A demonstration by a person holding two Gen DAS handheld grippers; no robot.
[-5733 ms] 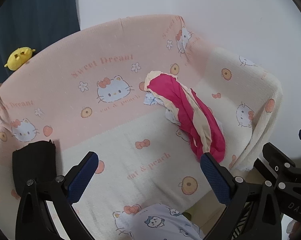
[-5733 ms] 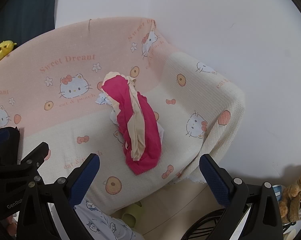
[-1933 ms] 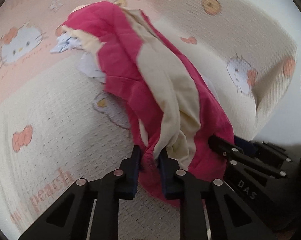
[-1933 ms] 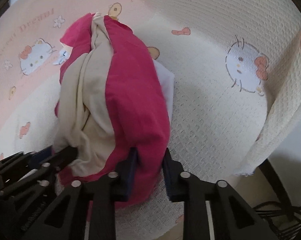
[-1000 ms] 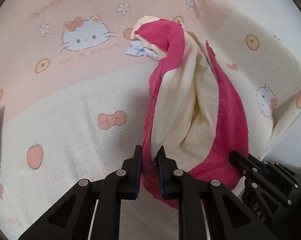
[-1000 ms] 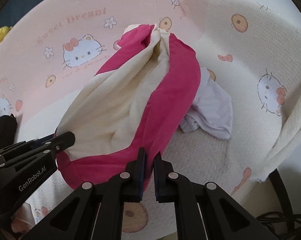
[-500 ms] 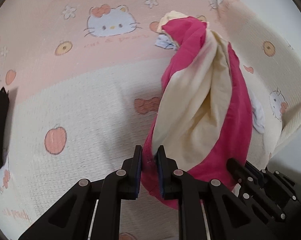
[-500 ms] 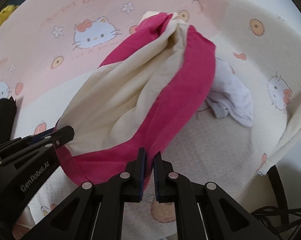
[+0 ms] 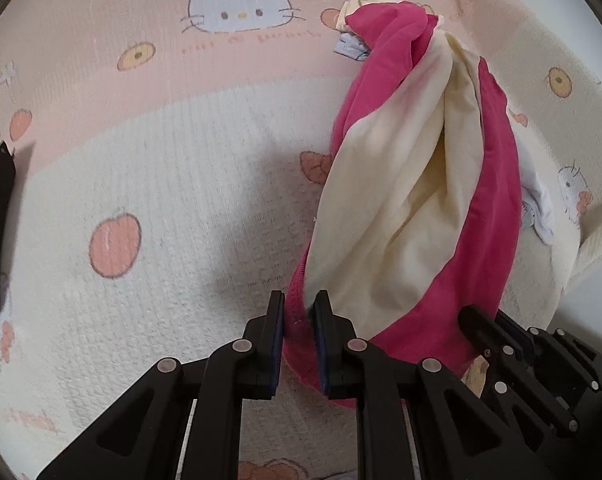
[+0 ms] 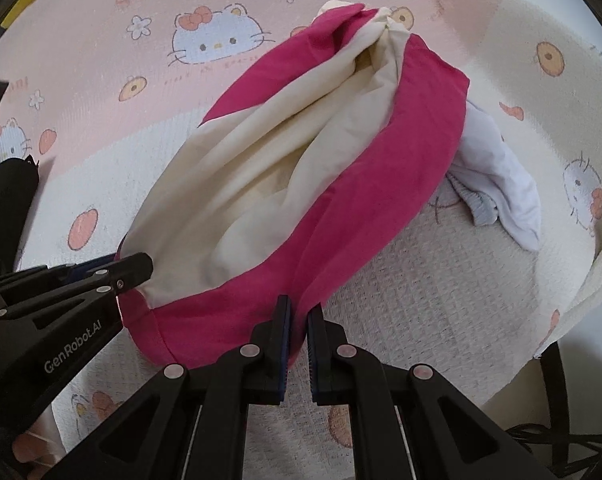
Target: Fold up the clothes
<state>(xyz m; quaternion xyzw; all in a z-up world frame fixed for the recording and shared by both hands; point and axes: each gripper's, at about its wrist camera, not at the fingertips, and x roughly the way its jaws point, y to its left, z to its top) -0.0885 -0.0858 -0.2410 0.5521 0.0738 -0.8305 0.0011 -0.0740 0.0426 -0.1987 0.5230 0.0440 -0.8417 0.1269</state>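
1. The left gripper [image 9: 299, 316] is clamped on the near hem of the pink and cream garment [image 9: 413, 200].
2. The right gripper [image 10: 299, 320] pinches the same hem further right.
3. The garment stretches away over the blanket [image 9: 161, 200]; a white cloth [image 10: 501, 184] lies to its right.

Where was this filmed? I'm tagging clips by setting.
Probably a home, on a sofa or similar padded seat: a cartoon-cat cover drapes it, with a pink-and-cream garment and white clothing lying loose on top.
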